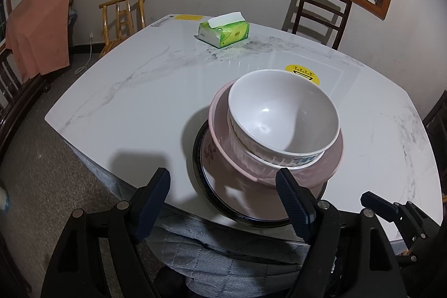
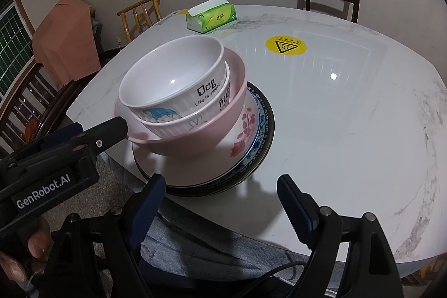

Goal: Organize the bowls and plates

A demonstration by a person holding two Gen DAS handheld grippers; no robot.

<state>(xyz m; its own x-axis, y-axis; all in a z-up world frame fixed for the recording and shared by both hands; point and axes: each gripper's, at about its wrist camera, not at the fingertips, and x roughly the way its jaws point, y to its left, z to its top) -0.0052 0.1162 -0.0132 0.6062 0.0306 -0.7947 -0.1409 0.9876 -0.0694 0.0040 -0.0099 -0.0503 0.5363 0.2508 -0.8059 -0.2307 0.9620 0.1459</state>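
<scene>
While both claws, left & right, gape empty, 3 bowls sit nested atop approx. 3 plates.

The pink bowl hides most of the plates beneath it, the lower white bowl's lettering is partly covered, and the table's near edge is cut off.

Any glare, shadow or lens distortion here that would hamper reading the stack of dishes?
Left wrist view: strong fisheye bends the table edge; small glints inside the top white bowl; gripper shadows fall near the stack. Right wrist view: a lamp reflection and window sheen on the table, clear of the stack; bowl lettering stays sharp.
</scene>
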